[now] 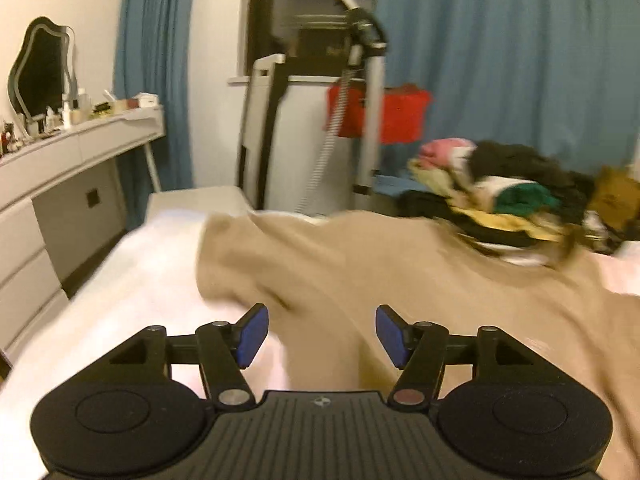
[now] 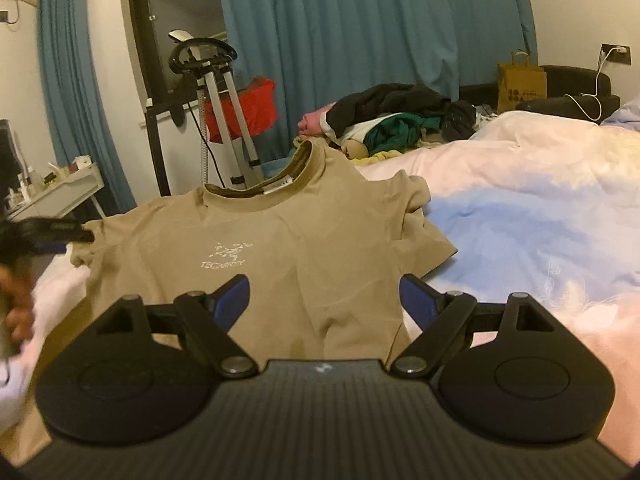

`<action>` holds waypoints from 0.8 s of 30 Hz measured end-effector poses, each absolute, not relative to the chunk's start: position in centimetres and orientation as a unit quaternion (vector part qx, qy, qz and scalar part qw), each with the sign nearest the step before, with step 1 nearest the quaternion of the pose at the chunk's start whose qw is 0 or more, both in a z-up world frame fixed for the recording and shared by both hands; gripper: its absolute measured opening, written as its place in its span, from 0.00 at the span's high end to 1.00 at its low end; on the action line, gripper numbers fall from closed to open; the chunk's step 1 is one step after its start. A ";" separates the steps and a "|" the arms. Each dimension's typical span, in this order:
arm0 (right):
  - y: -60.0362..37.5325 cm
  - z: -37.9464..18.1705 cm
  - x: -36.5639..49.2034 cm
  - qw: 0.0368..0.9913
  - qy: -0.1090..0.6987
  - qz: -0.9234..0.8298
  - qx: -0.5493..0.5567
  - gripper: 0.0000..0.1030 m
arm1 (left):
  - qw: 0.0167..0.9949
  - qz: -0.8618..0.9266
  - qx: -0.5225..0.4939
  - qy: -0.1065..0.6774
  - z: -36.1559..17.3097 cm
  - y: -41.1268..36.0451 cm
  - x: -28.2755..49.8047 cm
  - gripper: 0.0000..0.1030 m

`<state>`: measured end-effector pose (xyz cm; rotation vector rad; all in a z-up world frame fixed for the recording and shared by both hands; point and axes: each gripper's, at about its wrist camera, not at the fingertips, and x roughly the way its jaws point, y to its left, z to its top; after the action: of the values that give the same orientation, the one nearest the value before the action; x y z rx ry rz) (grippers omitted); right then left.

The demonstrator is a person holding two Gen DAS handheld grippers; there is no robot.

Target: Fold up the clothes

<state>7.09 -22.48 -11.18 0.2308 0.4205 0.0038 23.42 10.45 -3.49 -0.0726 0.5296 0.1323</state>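
The tan T-shirt [image 2: 280, 248] lies spread on the bed [image 2: 520, 208], front up, with a white logo [image 2: 228, 256] on the chest and the collar [image 2: 260, 188] toward the far edge. Its right sleeve is bunched and folded over itself; the other sleeve reaches toward the bed's left edge.

The right tool [image 2: 324, 300] hovers over the shirt's lower part with its blue pads [image 2: 232, 300] spread wide — nothing between them. The left tool [image 1: 320, 334] is likewise wide open over the cloth and grips nothing; its view is blurred. In the right wrist view it shows as a dark blur at the shirt's left sleeve, with part of a hand [image 2: 16, 304] below it.

Beyond the shirt sits a pile of mixed clothes [image 2: 400, 120] — black, green, pink, yellow. A garment steamer stand [image 2: 228, 120] and blue curtains [image 2: 360, 40] stand behind, and a white dressing table [image 1: 80, 140] at left.
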 end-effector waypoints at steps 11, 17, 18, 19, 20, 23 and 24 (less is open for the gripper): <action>-25.3 -9.7 2.9 0.969 0.193 0.015 0.153 0.19 | 0.966 -0.068 -0.049 0.245 -1.5 -0.9 7.2 0.34; -29.0 -10.0 1.1 0.928 0.233 0.021 0.288 0.19 | 0.964 -0.064 -0.046 0.254 -2.2 -2.3 5.1 0.28; -29.5 -10.2 1.1 0.921 0.239 0.019 0.306 0.20 | 0.963 -0.061 -0.045 0.257 -2.3 -2.3 5.0 0.28; -29.6 -10.3 1.0 0.922 0.239 0.012 0.305 0.20 | 0.963 -0.057 -0.044 0.260 -2.4 -2.3 4.9 0.28; -29.7 -10.3 0.9 0.924 0.237 0.005 0.300 0.20 | 0.962 -0.054 -0.043 0.263 -2.6 -2.3 4.7 0.28; -30.1 -11.1 1.0 0.926 0.239 -0.016 0.292 0.20 | 0.961 -0.046 -0.045 0.269 -2.8 -1.5 5.2 0.28; -30.4 -11.6 1.2 0.921 0.239 -0.018 0.306 0.20 | 0.961 -0.042 -0.044 0.270 -2.8 -1.2 5.5 0.27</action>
<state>1.16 -30.43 -11.63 0.6289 0.4911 -0.0380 5.46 -1.22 -2.81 -0.0883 0.5466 -0.0848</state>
